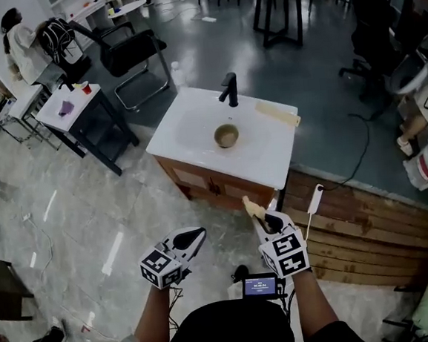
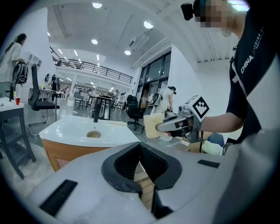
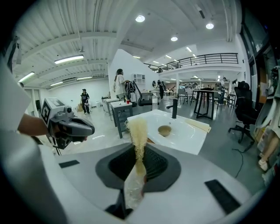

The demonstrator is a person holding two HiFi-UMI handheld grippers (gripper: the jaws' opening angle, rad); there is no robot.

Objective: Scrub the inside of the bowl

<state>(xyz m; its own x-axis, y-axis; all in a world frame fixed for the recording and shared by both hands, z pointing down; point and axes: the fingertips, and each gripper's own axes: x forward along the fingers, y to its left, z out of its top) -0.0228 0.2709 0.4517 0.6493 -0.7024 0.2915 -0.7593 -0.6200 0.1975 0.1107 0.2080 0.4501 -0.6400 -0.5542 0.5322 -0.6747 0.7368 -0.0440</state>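
A small tan bowl [image 1: 226, 136] sits in the basin of a white sink cabinet [image 1: 187, 120], well ahead of both grippers. In the right gripper view the bowl [image 3: 164, 130] shows beyond the jaws. My right gripper [image 1: 261, 216] is shut on a yellow scrub sponge [image 1: 251, 205], which sticks up between the jaws [image 3: 139, 131]. My left gripper [image 1: 196, 235] is shut with nothing in it, held at the same height to the left. The left gripper view shows the bowl [image 2: 93, 134] far off and the right gripper [image 2: 173, 126] with the sponge [image 2: 152, 126].
A black faucet [image 1: 229, 89] stands behind the bowl. A pale yellow cloth [image 1: 277, 113] lies on the counter's right end. A dark side table [image 1: 82, 115] and an office chair [image 1: 133, 54] stand to the left. Wooden decking [image 1: 367, 220] with a power strip [image 1: 315, 199] lies to the right.
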